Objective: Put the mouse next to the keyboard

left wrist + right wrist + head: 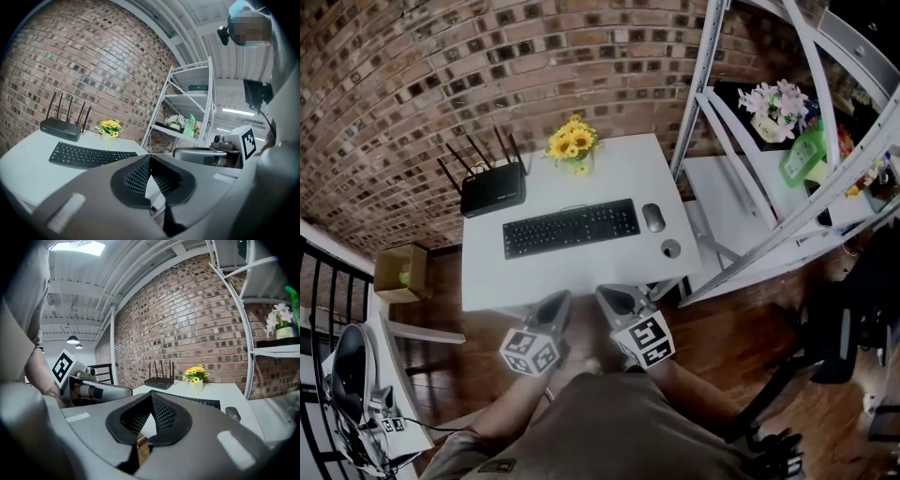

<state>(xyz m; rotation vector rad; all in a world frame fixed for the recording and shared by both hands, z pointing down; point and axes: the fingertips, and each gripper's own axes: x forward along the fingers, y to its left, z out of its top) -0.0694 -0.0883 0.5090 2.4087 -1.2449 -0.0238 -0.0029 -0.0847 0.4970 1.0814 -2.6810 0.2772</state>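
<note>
Two hand-held grippers hang low at the near edge of the counter (487, 272), close to the person's body, and neither has anything in it. The left hand-held gripper (551, 307) shows its ribbed pads pressed tip to tip with nothing between them, and the right hand-held gripper (617, 300) is just the same, jaws together and empty. Out on the white top, the mouse (653, 217) lies flat just beside the right end of the keyboard (571, 228), a narrow strip of bare counter between them, not touching. A small round grey object (671, 248) sits nearer the person, off the keyboard's right corner; what it is, I can't tell. Behind the keyboard stand a black router (492, 188) and a pot of yellow flowers (573, 142), up by the brick wall. By my reading the placing looks done: the mouse is where the task wants it, and both tools are well apart from it. If anything is left, it's a tidy-up at most. The right hand-held gripper would have to open, reach forward past that round object, and shift the mouse without shoving the keyboard. Otherwise, hands off.
</note>
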